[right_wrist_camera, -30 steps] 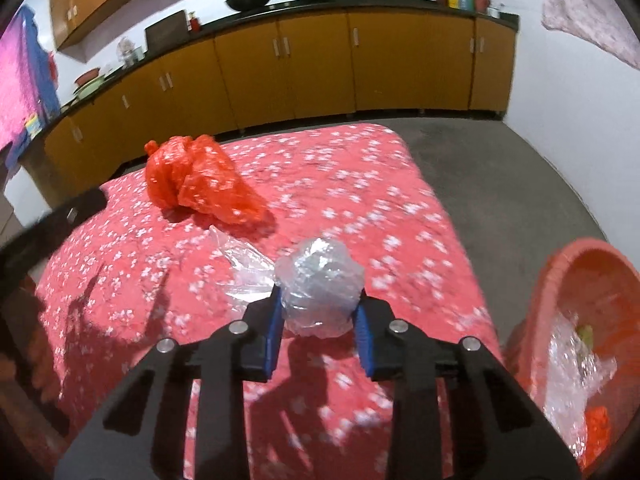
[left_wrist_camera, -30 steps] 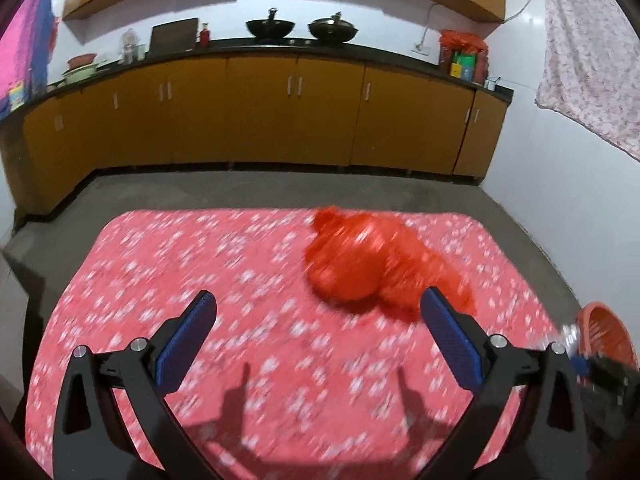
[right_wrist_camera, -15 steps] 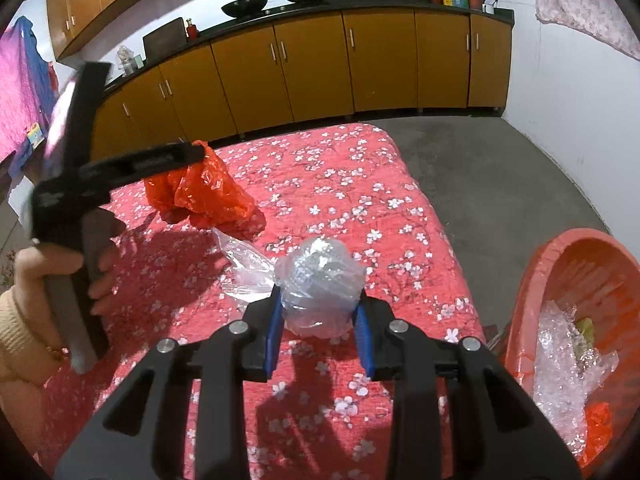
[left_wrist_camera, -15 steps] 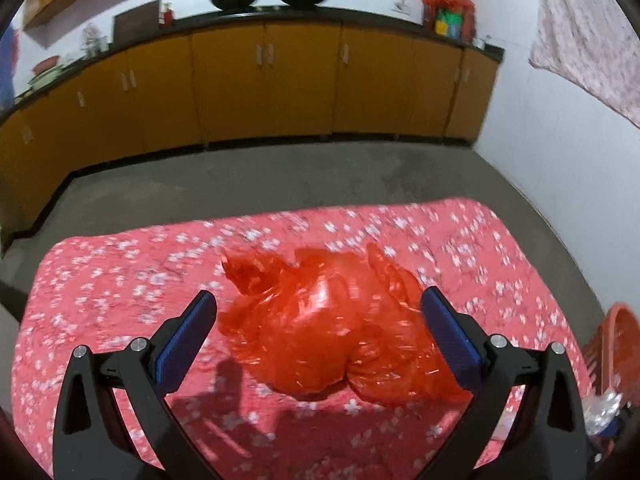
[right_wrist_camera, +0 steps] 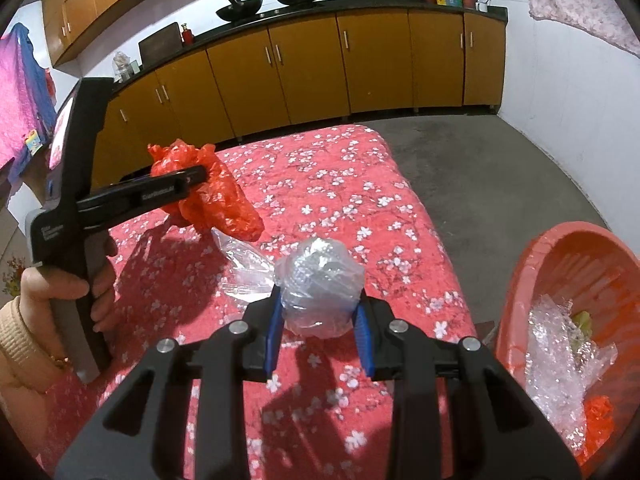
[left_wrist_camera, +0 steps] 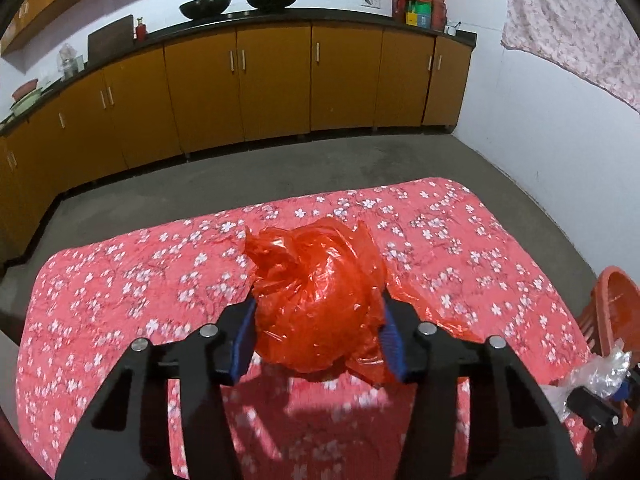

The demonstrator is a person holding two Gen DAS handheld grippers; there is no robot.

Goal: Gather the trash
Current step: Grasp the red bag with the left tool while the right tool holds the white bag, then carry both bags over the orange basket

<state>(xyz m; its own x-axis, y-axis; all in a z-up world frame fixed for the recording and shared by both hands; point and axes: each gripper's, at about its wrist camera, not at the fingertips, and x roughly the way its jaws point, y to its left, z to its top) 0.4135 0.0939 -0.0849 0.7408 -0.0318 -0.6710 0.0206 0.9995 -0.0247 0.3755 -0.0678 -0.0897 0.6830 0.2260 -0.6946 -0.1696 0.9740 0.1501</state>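
Observation:
A crumpled red plastic bag (left_wrist_camera: 320,304) lies on the red floral tablecloth (left_wrist_camera: 120,280). My left gripper (left_wrist_camera: 318,320) has the bag between its blue pads; the jaws are closing and the pads touch its sides. The right wrist view shows the same bag (right_wrist_camera: 216,200) with the left gripper (right_wrist_camera: 192,178) around it, held by a person's hand (right_wrist_camera: 60,284). My right gripper (right_wrist_camera: 318,320) is shut on a wad of clear plastic (right_wrist_camera: 320,276), just above the cloth. A loose clear plastic sheet (right_wrist_camera: 240,256) lies beside it.
An orange basket (right_wrist_camera: 560,248) stands off the table's right edge, holding clear plastic and red scraps. Grey floor (left_wrist_camera: 320,168) lies beyond the table. Brown cabinets (left_wrist_camera: 272,80) with two woks on the counter line the far wall. A floral cloth (left_wrist_camera: 572,20) hangs at right.
My left gripper moved forward onto the red bag and its wide-open jaws closed in around it. The right gripper stayed still with the clear plastic wad.

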